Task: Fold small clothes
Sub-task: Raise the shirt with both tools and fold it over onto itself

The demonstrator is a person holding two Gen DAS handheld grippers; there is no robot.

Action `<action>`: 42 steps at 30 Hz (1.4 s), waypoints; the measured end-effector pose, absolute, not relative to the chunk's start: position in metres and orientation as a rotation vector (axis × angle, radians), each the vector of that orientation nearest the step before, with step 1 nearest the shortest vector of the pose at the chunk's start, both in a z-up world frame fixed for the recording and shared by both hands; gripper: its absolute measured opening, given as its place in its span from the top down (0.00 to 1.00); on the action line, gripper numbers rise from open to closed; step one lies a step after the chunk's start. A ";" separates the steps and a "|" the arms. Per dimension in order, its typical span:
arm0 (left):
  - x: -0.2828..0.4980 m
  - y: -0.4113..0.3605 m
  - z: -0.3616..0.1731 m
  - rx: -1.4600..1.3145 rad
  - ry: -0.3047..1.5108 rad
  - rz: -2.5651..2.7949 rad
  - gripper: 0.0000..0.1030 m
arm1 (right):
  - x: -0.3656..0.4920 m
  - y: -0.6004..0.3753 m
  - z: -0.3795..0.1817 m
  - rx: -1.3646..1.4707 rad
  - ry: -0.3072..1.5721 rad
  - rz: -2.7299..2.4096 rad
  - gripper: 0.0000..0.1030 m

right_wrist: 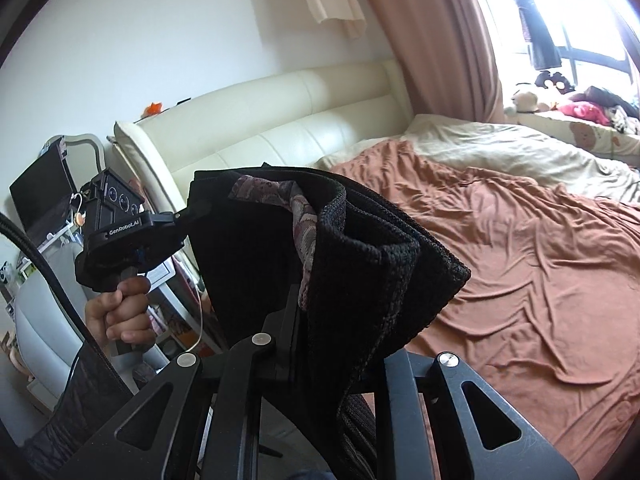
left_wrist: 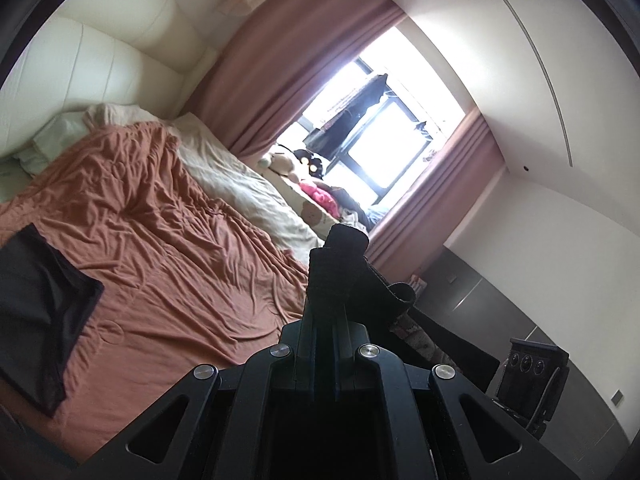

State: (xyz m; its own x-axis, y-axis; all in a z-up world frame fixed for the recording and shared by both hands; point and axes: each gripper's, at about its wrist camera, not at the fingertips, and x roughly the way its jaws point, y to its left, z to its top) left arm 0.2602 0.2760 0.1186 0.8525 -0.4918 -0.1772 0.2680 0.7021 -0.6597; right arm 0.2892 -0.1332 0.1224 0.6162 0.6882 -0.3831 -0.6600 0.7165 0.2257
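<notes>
Left wrist view first: at the far left edge a dark folded garment lies flat on the rust-coloured bedspread, its left side cut off by the lens rim. A broad stretch of wrinkled spread lies open between it and the left gripper. That gripper's fingers are pressed together on a thick black waistband, which bunches over the tips and hides them. The rest of the cloth drops away to the right, behind the gripper body, out of sight. Beyond the cream sheet, soft toys sit on the sill, washed out by the bright window.

Over to the right wrist view: at the left a hand grips the handle of the other gripper, whose fingertips disappear into the corner of the black garment. The piece hangs in the air between the two tools, off the near-left side of the bed, with a patterned lining peeking out at the top fold. The right gripper is clamped on the ribbed band; the cloth swallows its right finger entirely, so only the left one shows. The garment's lower part is lost behind the frame. To the right the bedspread runs clear up to the cream headboard, and the pink curtain stands past it.
</notes>
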 end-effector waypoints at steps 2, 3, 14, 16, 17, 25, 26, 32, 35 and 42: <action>0.259 0.298 0.115 -0.670 0.347 -0.409 0.95 | 0.299 -0.114 0.124 0.053 0.471 0.793 0.90; 0.258 0.310 0.114 -0.666 0.345 -0.391 0.95 | 0.304 -0.103 0.124 0.042 0.469 0.804 0.90; 0.248 0.421 0.120 -0.622 0.319 -0.225 0.95 | 0.347 0.014 0.124 0.008 0.480 0.934 0.90; 0.249 0.437 0.122 -0.602 0.320 -0.185 0.95 | 0.355 0.032 0.123 0.005 0.482 0.957 0.90; 0.248 0.446 0.124 -0.594 0.320 -0.163 0.95 | 0.360 0.042 0.124 0.003 0.483 0.970 0.90; 0.242 0.512 0.128 -0.541 0.325 -0.031 0.95 | 0.395 0.122 0.106 -0.011 0.509 1.060 0.90; 0.241 0.518 0.127 -0.544 0.327 -0.018 0.95 | 0.398 0.132 0.103 -0.013 0.517 1.071 0.90; 0.243 0.548 0.113 -0.538 0.348 0.064 0.95 | 0.423 0.177 0.086 -0.011 0.565 1.127 0.90; 0.250 0.558 0.105 -0.532 0.361 0.090 0.95 | 0.437 0.196 0.081 -0.004 0.585 1.136 0.90; 0.292 0.573 0.078 -0.530 0.418 0.119 0.95 | 0.473 0.230 0.068 -0.013 0.628 1.115 0.90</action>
